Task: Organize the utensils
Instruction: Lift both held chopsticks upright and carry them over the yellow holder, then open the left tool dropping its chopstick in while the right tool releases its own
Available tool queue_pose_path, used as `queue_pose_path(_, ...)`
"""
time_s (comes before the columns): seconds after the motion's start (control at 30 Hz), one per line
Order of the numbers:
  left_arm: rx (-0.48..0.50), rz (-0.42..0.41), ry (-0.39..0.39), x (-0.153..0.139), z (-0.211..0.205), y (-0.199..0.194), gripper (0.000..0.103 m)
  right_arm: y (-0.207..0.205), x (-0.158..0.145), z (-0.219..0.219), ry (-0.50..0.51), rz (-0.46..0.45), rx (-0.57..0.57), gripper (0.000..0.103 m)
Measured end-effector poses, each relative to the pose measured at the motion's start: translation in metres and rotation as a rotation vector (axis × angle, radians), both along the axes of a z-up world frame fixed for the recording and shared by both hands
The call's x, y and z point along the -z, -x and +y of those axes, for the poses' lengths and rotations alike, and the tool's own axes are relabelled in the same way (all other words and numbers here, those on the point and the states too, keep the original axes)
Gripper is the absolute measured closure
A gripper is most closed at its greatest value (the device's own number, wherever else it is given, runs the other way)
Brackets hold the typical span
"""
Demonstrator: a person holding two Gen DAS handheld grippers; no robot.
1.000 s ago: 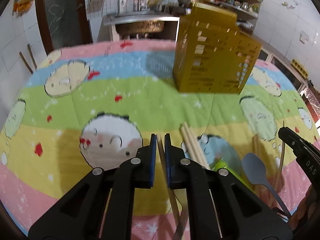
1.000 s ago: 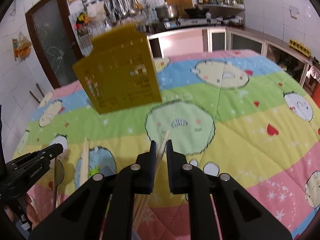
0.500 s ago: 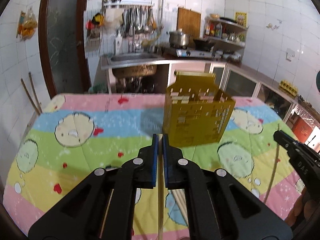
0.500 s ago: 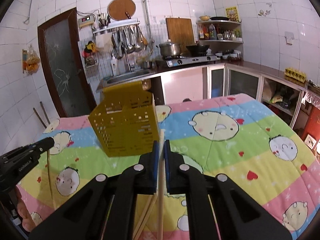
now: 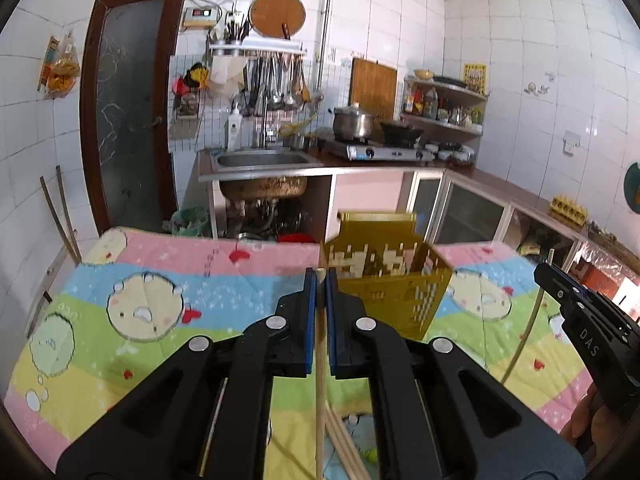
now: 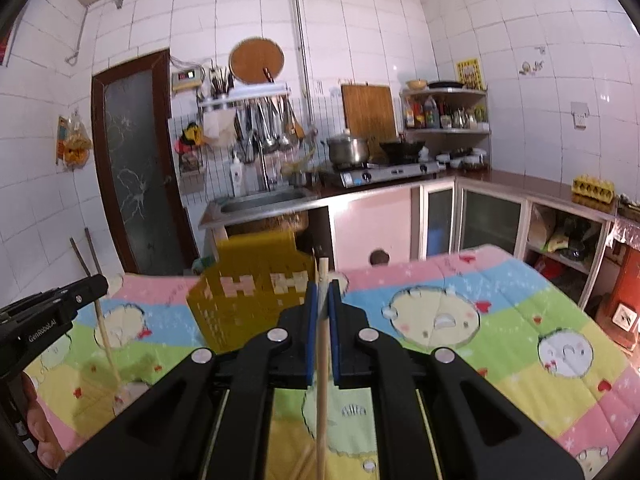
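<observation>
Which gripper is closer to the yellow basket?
Left, slightly. The left gripper sits just before the yellow basket's left corner; the right gripper sits by its right side, both holding chopsticks.

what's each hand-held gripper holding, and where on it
Left hand-held gripper and right hand-held gripper each pinch one chopstick near its upper end.

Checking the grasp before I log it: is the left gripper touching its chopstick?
Touching. In the left wrist view the left gripper has its jaws closed on the chopstick, whose shaft runs down between the blue pads with no gap.

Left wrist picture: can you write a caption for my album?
Left gripper pinches a wooden chopstick upright before the yellow utensil basket.
</observation>
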State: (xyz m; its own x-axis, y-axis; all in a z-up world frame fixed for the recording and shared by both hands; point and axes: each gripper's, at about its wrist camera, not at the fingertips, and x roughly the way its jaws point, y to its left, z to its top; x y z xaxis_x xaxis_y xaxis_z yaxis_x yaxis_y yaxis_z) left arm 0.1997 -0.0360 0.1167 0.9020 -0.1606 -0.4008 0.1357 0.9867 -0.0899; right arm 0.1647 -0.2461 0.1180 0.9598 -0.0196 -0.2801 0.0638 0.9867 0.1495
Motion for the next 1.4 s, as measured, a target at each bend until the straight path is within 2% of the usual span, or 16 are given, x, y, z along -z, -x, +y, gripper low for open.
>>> queue_pose_path(0.17, 0.008, -0.076, 0.021, -0.036, -0.006, -0.011, 0.100, -0.014, -0.041, 0.003, 0.011, -0.086, -0.016, 0.097)
queue_pose_path(0.4, 0.015, -0.235, 0.029, -0.102, -0.026, -0.031, 0.100, -0.043, -0.107, 0.015, 0.049, -0.220, -0.019, 0.097)
queue_pose_path(0.57, -0.013, -0.276, 0.037, -0.119, -0.033, -0.057, 0.100, -0.068, -0.130, 0.020, 0.070, -0.265, -0.012, 0.097)
queue_pose_path(0.73, -0.039, -0.247, 0.039, -0.103, -0.040, -0.093, 0.100, -0.096, -0.124, 0.022, 0.078, -0.267, 0.000, 0.097)
queue_pose_path(0.83, -0.035, -0.199, 0.034, -0.081, -0.044, -0.110, 0.099, -0.111, -0.106, 0.019, 0.045, -0.228, -0.014, 0.097)
queue_pose_path(0.93, -0.036, -0.161, 0.003, -0.057, -0.049, -0.120, 0.100, -0.123, -0.084, 0.018, 0.058, -0.197, -0.013, 0.097)
queue_pose_path(1.13, -0.040, -0.062, 0.000, -0.021, -0.042, -0.135, 0.100, -0.139, -0.047, 0.014, 0.064, -0.121, -0.017, 0.097)
queue_pose_path(1.3, -0.038, -0.018, 0.005, -0.009, -0.035, -0.141, 0.099, -0.149, -0.031, 0.008, 0.058, -0.061, -0.012, 0.097)
queue_pose_path(1.4, -0.039, -0.025, -0.012, -0.006, -0.033, -0.137, 0.099, -0.157, -0.024, 0.007, 0.069, -0.024, -0.007, 0.097)
